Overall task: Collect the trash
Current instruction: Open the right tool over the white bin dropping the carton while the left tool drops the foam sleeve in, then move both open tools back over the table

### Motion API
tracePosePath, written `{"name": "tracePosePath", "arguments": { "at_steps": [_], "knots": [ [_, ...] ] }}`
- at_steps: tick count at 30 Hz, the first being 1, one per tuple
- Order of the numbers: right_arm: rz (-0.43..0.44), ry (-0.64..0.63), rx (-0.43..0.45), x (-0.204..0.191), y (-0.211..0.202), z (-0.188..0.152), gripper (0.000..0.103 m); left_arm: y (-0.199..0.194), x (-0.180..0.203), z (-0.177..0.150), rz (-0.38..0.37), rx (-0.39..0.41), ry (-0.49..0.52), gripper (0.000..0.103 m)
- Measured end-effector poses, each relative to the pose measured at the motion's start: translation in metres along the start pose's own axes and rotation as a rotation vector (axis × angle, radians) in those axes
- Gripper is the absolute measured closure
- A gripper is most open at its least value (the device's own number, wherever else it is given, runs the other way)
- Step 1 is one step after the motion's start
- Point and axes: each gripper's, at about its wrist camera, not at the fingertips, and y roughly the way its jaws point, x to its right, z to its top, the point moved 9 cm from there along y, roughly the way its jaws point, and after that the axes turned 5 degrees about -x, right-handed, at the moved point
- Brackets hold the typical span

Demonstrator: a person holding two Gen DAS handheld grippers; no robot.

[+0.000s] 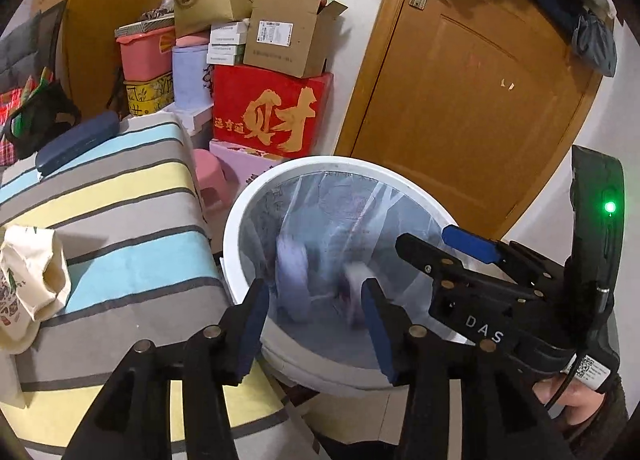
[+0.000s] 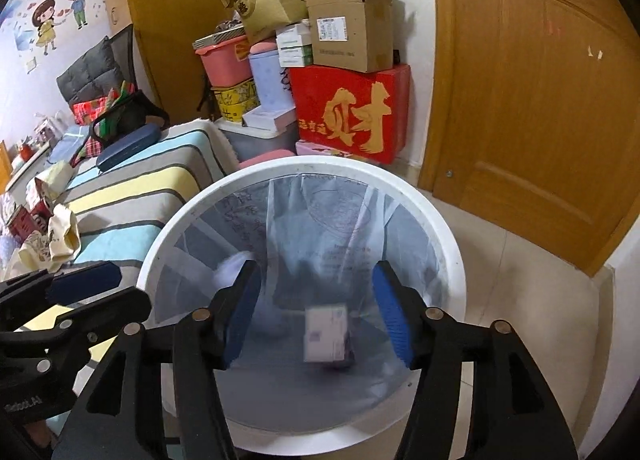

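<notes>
Two tongs hover above the white bin, both spread apart and holding nothing. Right tongs sit over the bin mouth; left tongs over the bin's near-left rim, next to the striped bed.

Trash location: a small white box sits blurred inside the bin, low in the clear liner, between the right tongs' pads in that view. A second pale piece shows left of it inside the bin, also smeared. Blur suggests both are dropping, judged only.

Step in hand looks like the release into the bin. To do it well: keep both tongs wide, stay centered over the bin mouth so nothing catches the rim or liner, do not dip the pads into the liner, then lift straight up from the bin before swinging toward the bed for more.

View differences: right wrist view shows the box face and its print, plus a cartoon wall sticker far left of the bin. Left wrist view shows the other tool's body with a green light, the hand gripping it right of the bin, and a cream cloth bag on the bed left of the bin, possibly next trash, unsure.
</notes>
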Motion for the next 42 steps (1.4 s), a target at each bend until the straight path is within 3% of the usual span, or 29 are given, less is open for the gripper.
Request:
{"name": "tracePosePath", "arguments": {
  "at_steps": [6,10,19,24,28,42],
  "knots": [
    [0.012,0.013,0.034,-0.008,-0.014,0.001,0.043,-0.027,-0.014,-0.006,0.027,0.044,-0.024,0.054],
    [0.025,0.0,0.07,-0.021,-0.023,0.002,0.043,-0.051,-0.031,-0.013,0.085,0.086,-0.035,0.051],
    [0.117,-0.053,0.119,-0.071,-0.04,0.0,0.043,-0.1,-0.075,-0.042,0.133,0.134,-0.126,0.051],
    [0.172,-0.106,0.125,-0.104,-0.044,-0.005,0.043,-0.132,-0.106,-0.062,0.203,0.169,-0.164,0.05],
    [0.214,-0.129,0.119,-0.126,-0.045,-0.013,0.043,-0.159,-0.139,-0.078,0.254,0.195,-0.221,0.043],
    [0.327,-0.257,0.081,-0.206,-0.043,-0.029,0.043,-0.223,-0.233,-0.125,0.382,0.237,-0.369,0.041]
  ]
}}
